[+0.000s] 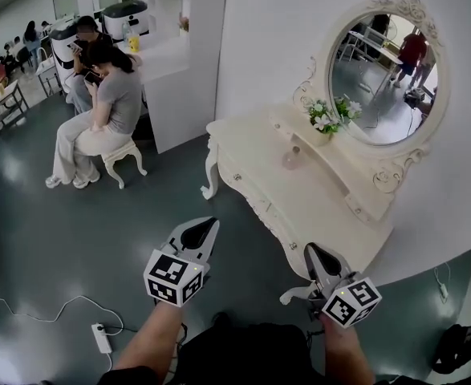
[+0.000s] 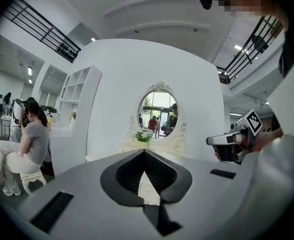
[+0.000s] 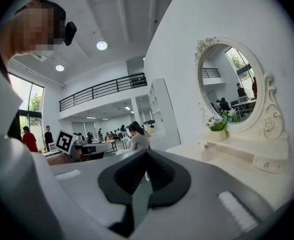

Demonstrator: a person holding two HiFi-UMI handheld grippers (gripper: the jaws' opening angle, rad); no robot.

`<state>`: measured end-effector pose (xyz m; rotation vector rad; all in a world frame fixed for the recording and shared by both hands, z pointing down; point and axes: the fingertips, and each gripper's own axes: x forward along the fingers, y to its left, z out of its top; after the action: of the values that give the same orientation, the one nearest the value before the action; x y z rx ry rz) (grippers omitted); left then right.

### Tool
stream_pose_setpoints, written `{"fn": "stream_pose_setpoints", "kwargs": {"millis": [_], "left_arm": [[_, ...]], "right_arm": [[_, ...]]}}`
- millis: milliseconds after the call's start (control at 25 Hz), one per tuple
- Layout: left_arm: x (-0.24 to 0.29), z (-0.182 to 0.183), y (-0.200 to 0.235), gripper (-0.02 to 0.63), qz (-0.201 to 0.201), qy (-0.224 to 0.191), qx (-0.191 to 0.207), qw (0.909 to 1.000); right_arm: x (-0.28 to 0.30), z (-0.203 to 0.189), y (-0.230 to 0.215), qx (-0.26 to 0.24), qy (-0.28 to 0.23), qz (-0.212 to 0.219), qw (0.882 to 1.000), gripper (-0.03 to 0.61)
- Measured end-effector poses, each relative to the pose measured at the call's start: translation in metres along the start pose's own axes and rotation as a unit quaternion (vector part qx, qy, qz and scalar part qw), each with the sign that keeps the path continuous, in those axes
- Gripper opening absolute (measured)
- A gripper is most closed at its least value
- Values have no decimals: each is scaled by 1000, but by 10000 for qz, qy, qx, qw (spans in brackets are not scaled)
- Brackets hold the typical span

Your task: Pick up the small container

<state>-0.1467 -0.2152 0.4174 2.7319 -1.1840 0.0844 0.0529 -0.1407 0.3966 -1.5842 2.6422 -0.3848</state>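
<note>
Cream bench [image 1: 255,155] beneath an oval mirror [image 1: 383,74] carries the small container [image 1: 291,158], pink, near a flower pot [image 1: 325,127]. Well short of it, the left tool [image 1: 212,222] and right tool [image 1: 309,249] hang before the bench, both closed tight and empty.

Cream dressing table [image 1: 251,147], carved legs, on dark floor [image 1: 139,215]. On its top: small container [image 1: 291,160], pinkish, apparently a bottle, too small to confirm. Just behind it, on the raised back shelf [image 1: 355,187], a pot of white flowers [image 1: 325,123] before the oval mirror [image 1: 383,74].
</note>
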Motion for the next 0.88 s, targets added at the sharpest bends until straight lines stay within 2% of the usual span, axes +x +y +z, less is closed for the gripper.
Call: {"fn": "stream_pose_setpoints", "kwargs": {"millis": [560, 880], "left_arm": [[25, -1, 40, 3, 160, 130, -54, 9998], [86, -5, 55, 3, 150, 301, -69, 9994]], "right_arm": [[47, 1, -27, 80, 42, 7, 10000, 11], [87, 0, -79, 277, 86, 55, 9996, 11]]}}
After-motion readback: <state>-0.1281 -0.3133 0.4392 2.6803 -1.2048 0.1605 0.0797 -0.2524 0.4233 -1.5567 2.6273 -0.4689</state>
